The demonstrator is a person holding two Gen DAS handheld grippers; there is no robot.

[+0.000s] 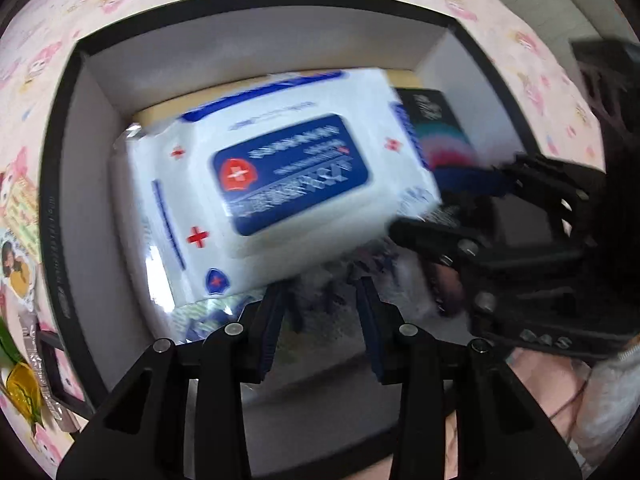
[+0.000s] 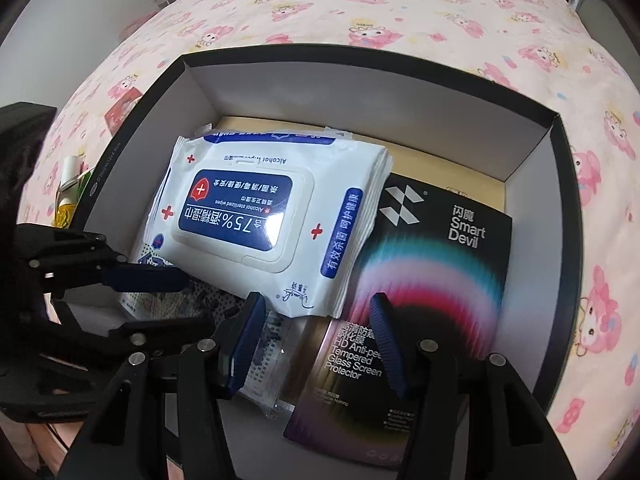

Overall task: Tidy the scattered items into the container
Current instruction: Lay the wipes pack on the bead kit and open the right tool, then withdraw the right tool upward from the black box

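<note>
A black box with white inner walls point(image 2: 200, 80) point(image 1: 80, 160) lies on the pink bedsheet. Inside lie a white-and-blue wipes pack point(image 2: 256, 216) point(image 1: 276, 184), a black Smart Devil screen-protector package point(image 2: 432, 272) point(image 1: 436, 128) and a clear packet point(image 2: 268, 364). My left gripper point(image 1: 322, 300) is open and empty over the near edge of the wipes pack; it also shows in the right wrist view point(image 2: 160, 292). My right gripper point(image 2: 316, 340) is open and empty above the screen protector and clear packet; it shows at the right of the left wrist view point(image 1: 452, 204).
Outside the box's left wall lie a yellow-and-green packet point(image 1: 20, 392) point(image 2: 68, 200) and printed cards point(image 1: 18, 216). A red card point(image 2: 120, 110) lies on the sheet. The pink patterned bedsheet point(image 2: 400, 8) spreads all around the box.
</note>
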